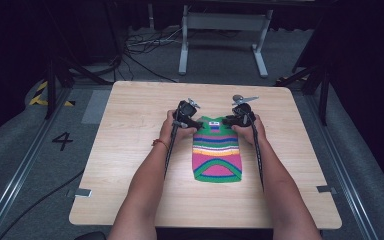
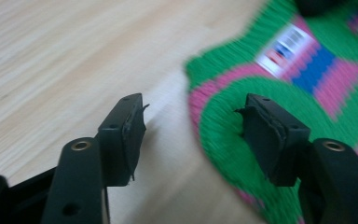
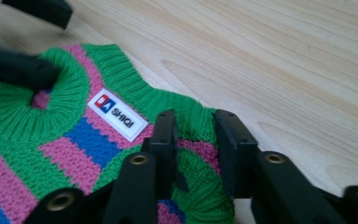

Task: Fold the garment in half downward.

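A small knitted sweater (image 1: 217, 155) with green, pink, blue and orange stripes lies flat on the wooden table (image 1: 130, 150), neck end away from the person. My left gripper (image 1: 192, 122) is at its left shoulder. In the left gripper view this gripper (image 2: 191, 105) is open, one jaw over bare wood and the other resting on the green knit (image 2: 223, 140). My right gripper (image 1: 232, 120) is at the right shoulder. In the right gripper view it (image 3: 193, 116) is shut on a bunched fold of the sweater (image 3: 65, 140), beside a white label (image 3: 116, 114).
The table's far edge (image 1: 200, 84) lies a short way beyond the grippers. On the floor behind stand a grey metal frame (image 1: 225, 40) and loose cables (image 1: 145, 45). A painted number 4 (image 1: 62, 141) marks the floor at the left.
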